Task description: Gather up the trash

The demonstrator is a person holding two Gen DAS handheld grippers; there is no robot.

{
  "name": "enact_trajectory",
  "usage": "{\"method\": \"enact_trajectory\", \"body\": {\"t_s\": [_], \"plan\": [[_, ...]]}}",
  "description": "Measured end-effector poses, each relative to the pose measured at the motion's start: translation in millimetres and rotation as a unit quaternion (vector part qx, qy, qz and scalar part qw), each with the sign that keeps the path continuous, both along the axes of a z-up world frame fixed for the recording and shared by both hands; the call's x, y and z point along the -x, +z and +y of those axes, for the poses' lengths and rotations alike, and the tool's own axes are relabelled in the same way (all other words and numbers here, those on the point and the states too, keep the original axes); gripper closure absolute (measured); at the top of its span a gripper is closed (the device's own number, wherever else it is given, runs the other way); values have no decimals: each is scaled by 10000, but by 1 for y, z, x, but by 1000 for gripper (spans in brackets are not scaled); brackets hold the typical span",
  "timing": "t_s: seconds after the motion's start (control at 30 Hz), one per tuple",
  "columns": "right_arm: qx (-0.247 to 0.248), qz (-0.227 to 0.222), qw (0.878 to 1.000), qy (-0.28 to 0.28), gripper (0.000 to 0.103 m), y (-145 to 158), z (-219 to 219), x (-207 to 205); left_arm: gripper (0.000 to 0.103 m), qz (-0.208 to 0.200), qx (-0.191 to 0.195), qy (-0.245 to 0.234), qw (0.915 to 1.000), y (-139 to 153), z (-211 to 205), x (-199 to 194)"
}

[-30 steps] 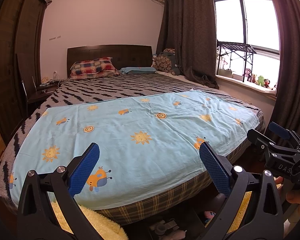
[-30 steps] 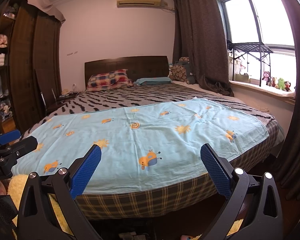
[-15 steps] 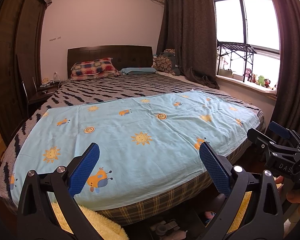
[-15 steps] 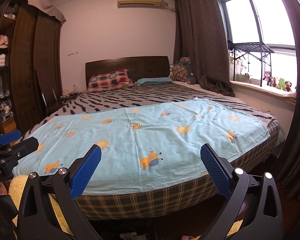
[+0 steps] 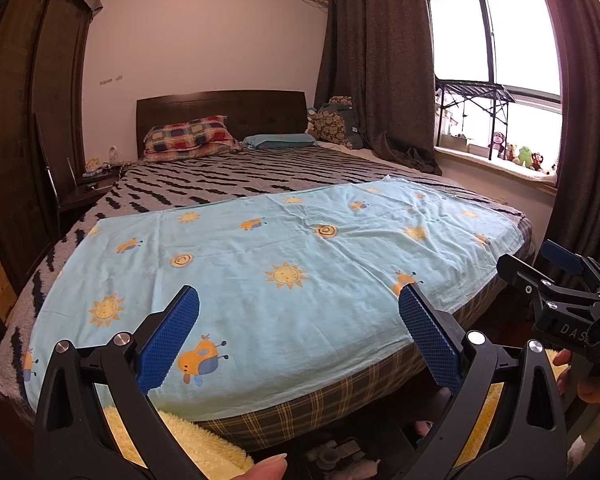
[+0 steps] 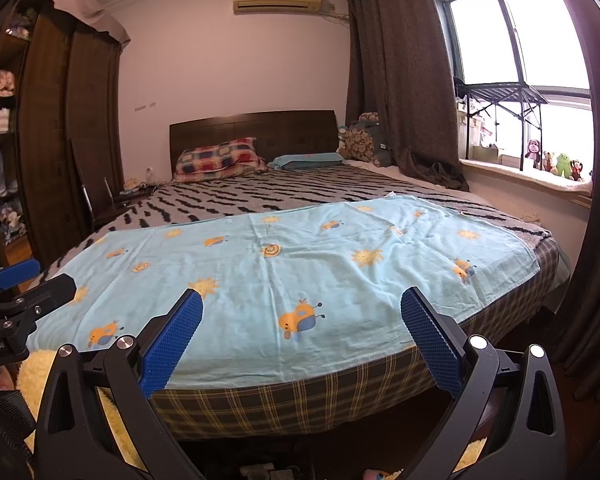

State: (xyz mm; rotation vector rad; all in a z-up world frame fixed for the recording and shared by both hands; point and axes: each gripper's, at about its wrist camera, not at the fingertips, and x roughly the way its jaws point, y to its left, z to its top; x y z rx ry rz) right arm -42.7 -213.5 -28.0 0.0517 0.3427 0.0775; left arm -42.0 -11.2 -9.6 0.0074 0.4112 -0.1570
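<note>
A person stands at the foot of a bed (image 5: 500,312), holding a two-finger gripper in each hand at about mattress height, both pointing toward the dark headboard (image 6: 252,128). The left gripper (image 5: 298,340) has its blue-padded fingers (image 5: 168,344) spread wide apart and grips nothing; the right gripper (image 6: 300,338) is likewise spread and empty, and it also shows at the right edge of the left view. The two tools sit side by side, near each other but not touching, which looks like a ready stance for scanning the room. A light blue sheet (image 5: 284,248) printed with suns and snails lies flat over the near half of the bed, with a zebra-striped blanket (image 6: 260,196) beyond it and a checked pillow (image 5: 188,138) by the headboard. No trash is visible on the bed. Some small pale objects (image 5: 336,456) lie on the dark floor just under the bed's foot, between the left gripper's arms, but they are too dim to say whether they are trash. Fluffy yellow fabric (image 5: 204,440) shows below the grippers.
</note>
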Motion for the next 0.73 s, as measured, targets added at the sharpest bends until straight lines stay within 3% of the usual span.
{"method": "enact_trajectory", "body": {"t_s": [0.73], "plan": [[-9,21,10000,1,3,-3,-2,-2,8,68,170,60,9998,-2,3,-2]]}}
